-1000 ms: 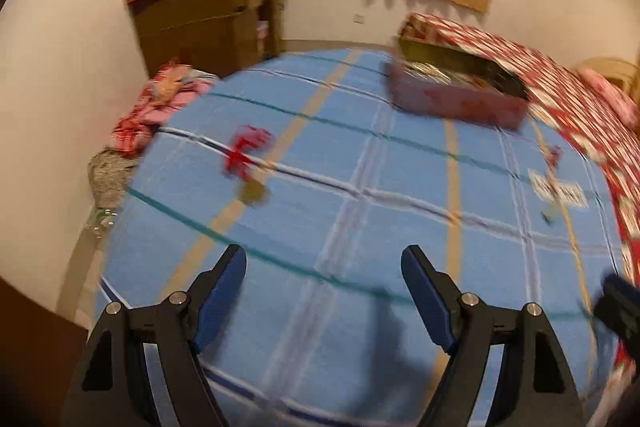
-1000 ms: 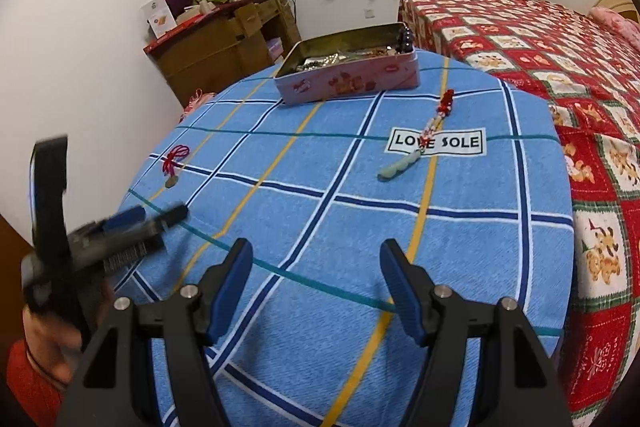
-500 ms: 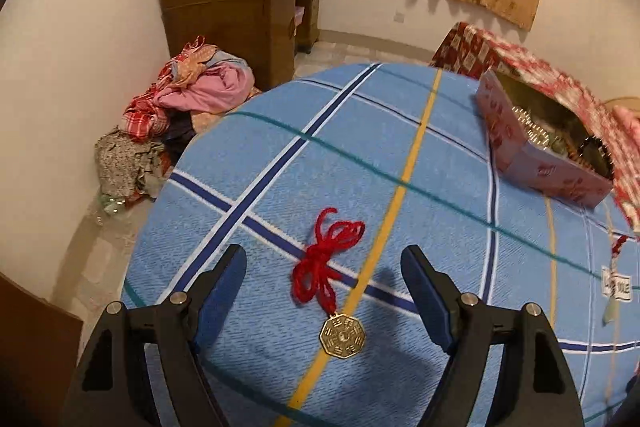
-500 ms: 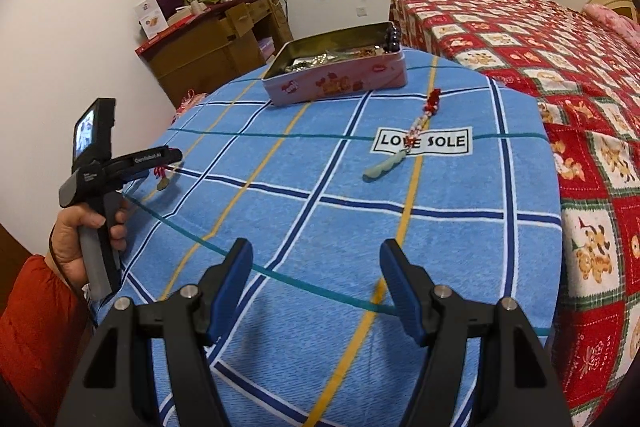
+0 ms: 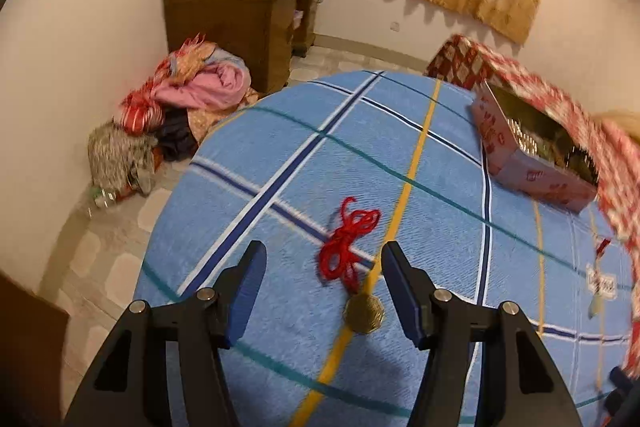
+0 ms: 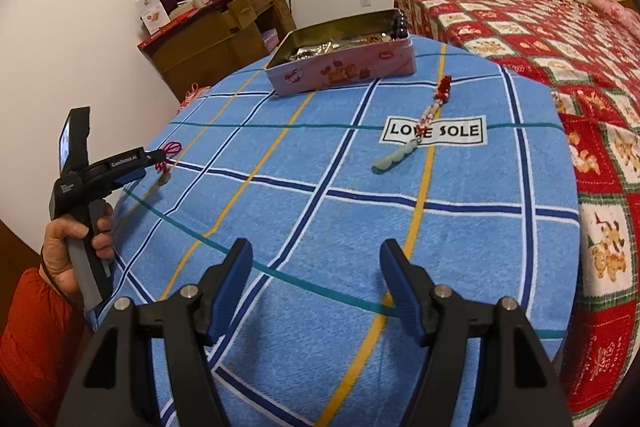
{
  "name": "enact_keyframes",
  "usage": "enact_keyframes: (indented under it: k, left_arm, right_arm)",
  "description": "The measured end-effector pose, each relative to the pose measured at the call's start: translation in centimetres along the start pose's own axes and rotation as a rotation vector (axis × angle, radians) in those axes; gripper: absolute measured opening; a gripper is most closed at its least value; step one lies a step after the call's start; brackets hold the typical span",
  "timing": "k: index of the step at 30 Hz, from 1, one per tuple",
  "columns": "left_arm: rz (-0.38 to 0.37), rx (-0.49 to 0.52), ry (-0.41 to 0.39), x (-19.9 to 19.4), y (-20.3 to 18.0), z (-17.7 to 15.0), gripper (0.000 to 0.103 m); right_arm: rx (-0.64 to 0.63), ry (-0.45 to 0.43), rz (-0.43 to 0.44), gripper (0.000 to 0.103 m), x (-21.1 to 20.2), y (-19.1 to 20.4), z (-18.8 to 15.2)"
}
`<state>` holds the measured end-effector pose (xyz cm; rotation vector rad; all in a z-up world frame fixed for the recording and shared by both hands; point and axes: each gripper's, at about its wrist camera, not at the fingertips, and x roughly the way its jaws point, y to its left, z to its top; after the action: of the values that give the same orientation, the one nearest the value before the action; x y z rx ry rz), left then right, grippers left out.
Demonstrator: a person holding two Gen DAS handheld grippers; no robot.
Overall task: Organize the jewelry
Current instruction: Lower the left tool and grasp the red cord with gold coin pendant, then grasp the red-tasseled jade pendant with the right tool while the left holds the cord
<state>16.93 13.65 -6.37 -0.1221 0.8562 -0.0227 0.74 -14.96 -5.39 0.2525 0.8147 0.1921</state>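
Tin open, jewelry heaped inside, left gripper jaws closing around red-corded pendant, right gripper jaws spread, empty.

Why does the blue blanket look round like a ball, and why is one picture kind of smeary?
Both wrist views use fisheye lenses, so the flat blue blanket bulges. Left wrist view: motion blur smears the pink tin and the right edge; the red-corded charm stays fairly clear. Right wrist view: sharp, with soft shadows under the right gripper.
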Motion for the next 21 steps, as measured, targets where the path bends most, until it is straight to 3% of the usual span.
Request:
enact_keyframes:
  k: [1,4,6,9,10,11,14,17,21]
  left_arm:
    - [0.017,0.035,0.003,0.3,-0.7,0.2,0.060]
    - [0.054,0.098,0.057,2.0,-1.9,0.5,0.045]
    - [0.062,0.128,0.065,2.5,-2.4,0.7,0.042]
    - [0.042,0.159,0.068,2.6,-3.0,0.6,0.021]
    - [0.025,0.166,0.066,2.5,-3.0,0.5,0.009]
    - [0.015,0.167,0.066,2.4,-3.1,0.4,0.005]
    - [-0.045,0.146,0.057,1.7,-3.1,0.2,0.004]
    - [-0.115,0.129,-0.004,0.0,-4.1,0.3,0.004]
    - [-0.265,0.100,-0.066,-3.1,-5.8,0.2,0.004]
  right_arm:
    - [-0.002,-0.004,-0.003,0.069,-0.1,0.0,0.0]
    - [-0.001,-0.018,-0.012,0.069,-0.4,-0.2,0.3]
    - [0.003,-0.028,-0.019,0.069,-0.7,-0.4,0.4]
    - [0.016,-0.040,-0.052,0.069,-1.0,-1.3,0.7]
    - [0.032,-0.045,-0.061,0.069,-1.1,-1.9,0.8]
    - [0.054,-0.050,-0.071,0.069,-1.2,-2.6,1.1]
    - [0.117,-0.066,-0.091,0.067,-1.4,-4.8,2.2]
    - [0.175,-0.089,-0.098,0.066,-1.5,-6.9,4.0]
    - [0.198,-0.117,-0.115,0.066,-0.5,-8.4,7.2]
